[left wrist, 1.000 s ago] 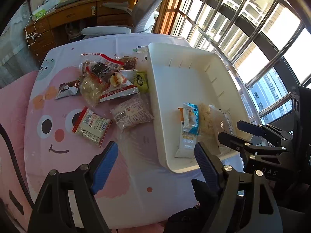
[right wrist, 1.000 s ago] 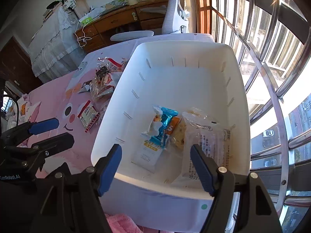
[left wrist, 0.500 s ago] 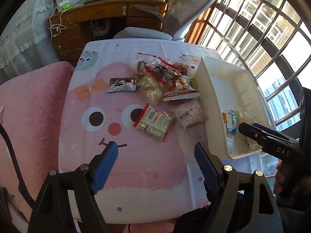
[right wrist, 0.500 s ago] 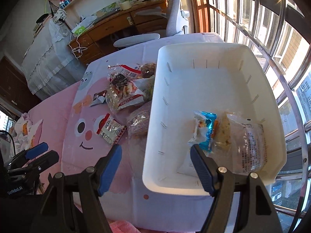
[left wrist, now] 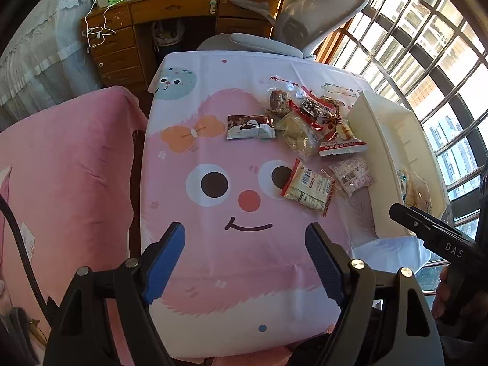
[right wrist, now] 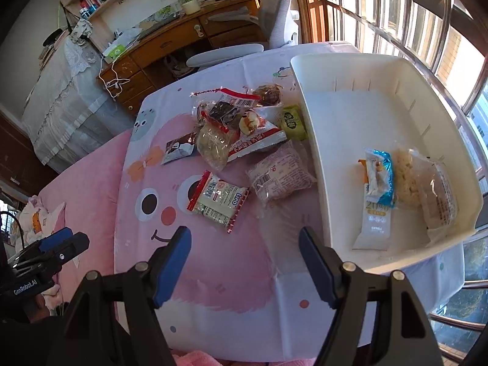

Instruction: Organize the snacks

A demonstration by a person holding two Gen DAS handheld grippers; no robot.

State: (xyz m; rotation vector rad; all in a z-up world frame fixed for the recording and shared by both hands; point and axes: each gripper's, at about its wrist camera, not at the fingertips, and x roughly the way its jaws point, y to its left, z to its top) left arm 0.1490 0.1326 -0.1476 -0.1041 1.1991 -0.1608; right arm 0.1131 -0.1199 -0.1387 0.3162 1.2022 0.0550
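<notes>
Holding both tools above the pink cartoon tablecloth (left wrist: 213, 140), we see the left gripper (left wrist: 245, 254) with jaws apart and nothing between them, and the right gripper (right wrist: 245, 257) likewise apart and empty. Just beyond lies a red-edged cracker packet (right wrist: 218, 201), beside a pale clear packet (right wrist: 280, 174). Farther off sits a heap of snacks (right wrist: 235, 122). To the right, the white bin (right wrist: 360, 70) holds a blue-and-white packet (right wrist: 378, 192) and a clear bag (right wrist: 427, 189).
</notes>
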